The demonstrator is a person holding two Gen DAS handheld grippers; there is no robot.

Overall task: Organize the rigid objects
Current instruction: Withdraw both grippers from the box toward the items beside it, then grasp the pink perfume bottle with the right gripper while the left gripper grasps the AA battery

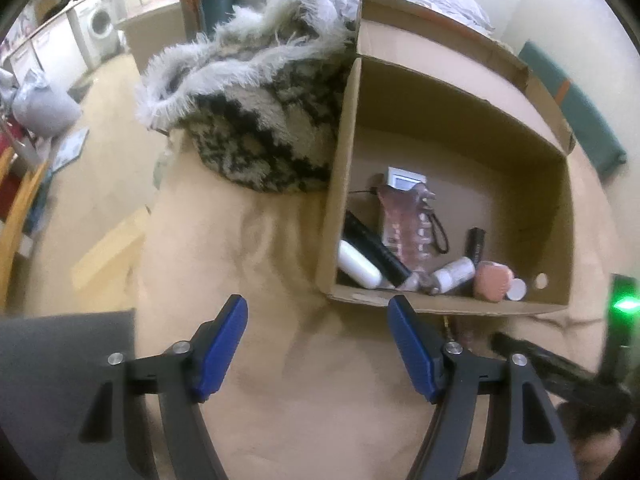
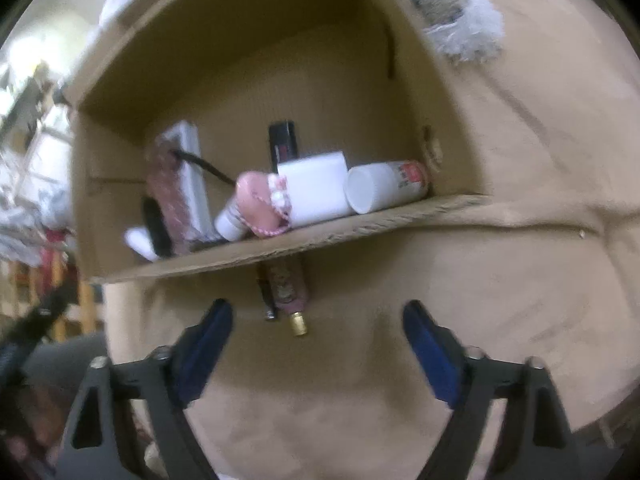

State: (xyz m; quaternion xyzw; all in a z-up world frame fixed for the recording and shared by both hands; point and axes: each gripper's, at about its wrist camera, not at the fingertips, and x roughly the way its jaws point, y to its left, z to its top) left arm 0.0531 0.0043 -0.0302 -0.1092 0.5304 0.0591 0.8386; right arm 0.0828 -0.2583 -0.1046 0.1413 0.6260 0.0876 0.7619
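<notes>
In the right wrist view, the right claw (image 2: pixel 318 320) stands wide open at the bottom of the frame with nothing between its blue pads (image 2: pixel 208 344). Just above it, centre frame, a small pink patterned tube with a gold tip (image 2: pixel 288 296) lies on the tan bed cover (image 2: pixel 460 300), beside a thin dark pen-like item (image 2: pixel 266 296); both rest against the outside of the near wall of the cardboard box (image 2: pixel 360 224). The picture is blurred, so what exactly they are is hard to tell.

In the left wrist view, the left claw (image 1: pixel 318 320) is also spread wide and holds nothing, hovering over the cover at the lower centre, near the box's front corner (image 1: pixel 440 306).

Inside the box, at the right of that frame, lie items already put away: a white bottle (image 1: pixel 358 266), a black cylinder (image 1: pixel 376 250), a pink round item (image 1: pixel 494 278) and a white-framed gadget (image 1: pixel 404 178). A fringed patterned blanket (image 1: pixel 256 120) sits at the upper left beside the box.

The step in hand looks like collecting the last loose pieces. The next move likely calls for the right claw to drop over the pink tube, close across its narrow body without catching the dark item alongside, then lift it clear of the wall and release it inside.
</notes>
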